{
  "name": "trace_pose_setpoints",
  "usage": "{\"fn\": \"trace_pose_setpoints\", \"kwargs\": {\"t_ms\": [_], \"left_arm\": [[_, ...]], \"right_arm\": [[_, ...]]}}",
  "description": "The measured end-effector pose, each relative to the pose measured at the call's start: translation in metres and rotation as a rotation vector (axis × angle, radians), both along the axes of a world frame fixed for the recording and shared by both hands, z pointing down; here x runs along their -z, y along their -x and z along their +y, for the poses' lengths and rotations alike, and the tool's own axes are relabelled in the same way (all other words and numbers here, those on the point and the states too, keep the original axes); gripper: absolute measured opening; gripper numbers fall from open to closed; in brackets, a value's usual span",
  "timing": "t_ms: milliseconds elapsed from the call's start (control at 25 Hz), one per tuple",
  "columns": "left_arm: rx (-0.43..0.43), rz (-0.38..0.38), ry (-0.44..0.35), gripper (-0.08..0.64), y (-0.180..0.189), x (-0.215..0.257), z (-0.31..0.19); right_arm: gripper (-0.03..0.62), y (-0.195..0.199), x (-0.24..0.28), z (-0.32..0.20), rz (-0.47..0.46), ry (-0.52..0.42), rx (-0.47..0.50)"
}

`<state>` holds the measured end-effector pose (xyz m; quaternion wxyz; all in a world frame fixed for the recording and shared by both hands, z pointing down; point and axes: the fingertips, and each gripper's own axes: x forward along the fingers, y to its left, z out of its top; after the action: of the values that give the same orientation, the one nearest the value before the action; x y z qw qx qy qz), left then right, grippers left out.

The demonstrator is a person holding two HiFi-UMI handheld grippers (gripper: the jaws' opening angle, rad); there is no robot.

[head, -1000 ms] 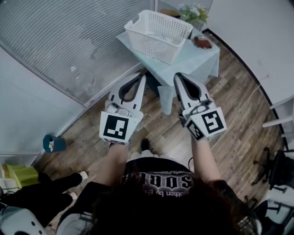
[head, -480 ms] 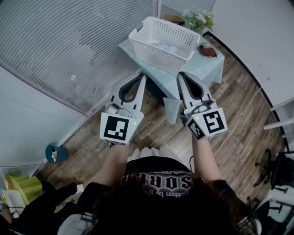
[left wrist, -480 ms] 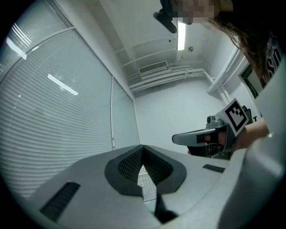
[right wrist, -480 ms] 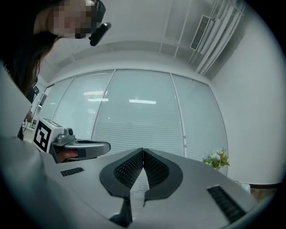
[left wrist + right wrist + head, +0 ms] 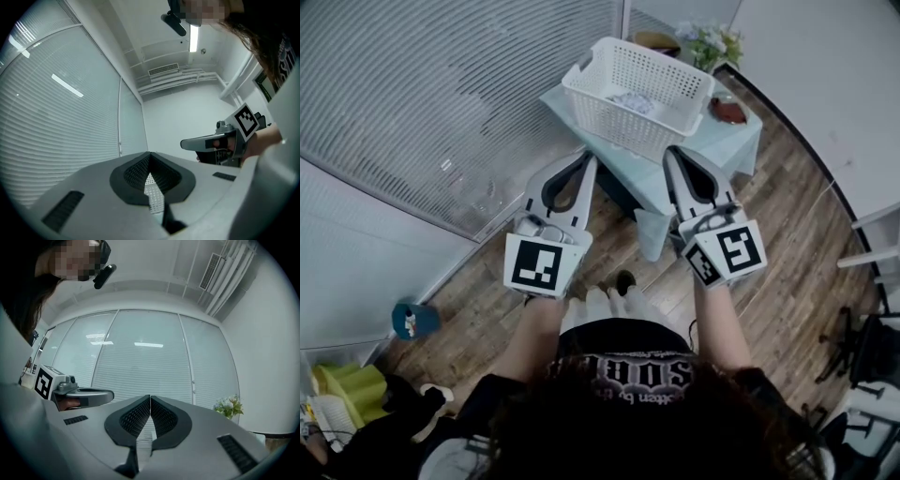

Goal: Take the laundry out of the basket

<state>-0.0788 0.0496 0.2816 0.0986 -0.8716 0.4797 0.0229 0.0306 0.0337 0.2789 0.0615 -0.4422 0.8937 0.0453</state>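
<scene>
A white slatted laundry basket [image 5: 639, 81] stands on a small table with a pale blue cloth [image 5: 727, 142]. Some light laundry [image 5: 634, 101] shows inside it. My left gripper [image 5: 589, 157] is held level in front of the table, short of the basket, jaws together and empty. My right gripper [image 5: 672, 152] is beside it, its tips over the table's near edge, also shut with nothing held. The left gripper view shows its shut jaws [image 5: 150, 154] and the right gripper [image 5: 213, 143]. The right gripper view shows shut jaws [image 5: 150, 397] and the left gripper [image 5: 79, 395]; the basket is hidden in both.
Flowers [image 5: 712, 41] and a brown dish [image 5: 729, 111] sit on the table behind the basket. A glass wall with blinds [image 5: 441, 103] runs along the left. On the wooden floor lie a blue item [image 5: 411, 320] and a yellow-green one [image 5: 337, 382]. Chairs [image 5: 870, 349] stand at right.
Both grippers have moved forward together, and the table with the basket now lies closer to their tips. The dark-clothed person at the lower left has shifted out toward the corner.
</scene>
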Motion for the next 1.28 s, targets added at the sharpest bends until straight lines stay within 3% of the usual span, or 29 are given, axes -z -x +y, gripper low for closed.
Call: {"fn": "trace_pose_setpoints", "kwargs": {"t_ms": [720, 1280], "left_arm": [[0.086, -0.021, -0.017, -0.002, -0.007, 0.008, -0.119], [0.17, -0.015, -0.002, -0.002, 0.0, 0.008, -0.175]], "right_arm": [[0.028, -0.004, 0.003, -0.132, -0.005, -0.004, 0.105], [0.028, 0.001, 0.003, -0.2, 0.032, 0.012, 0.182]]}}
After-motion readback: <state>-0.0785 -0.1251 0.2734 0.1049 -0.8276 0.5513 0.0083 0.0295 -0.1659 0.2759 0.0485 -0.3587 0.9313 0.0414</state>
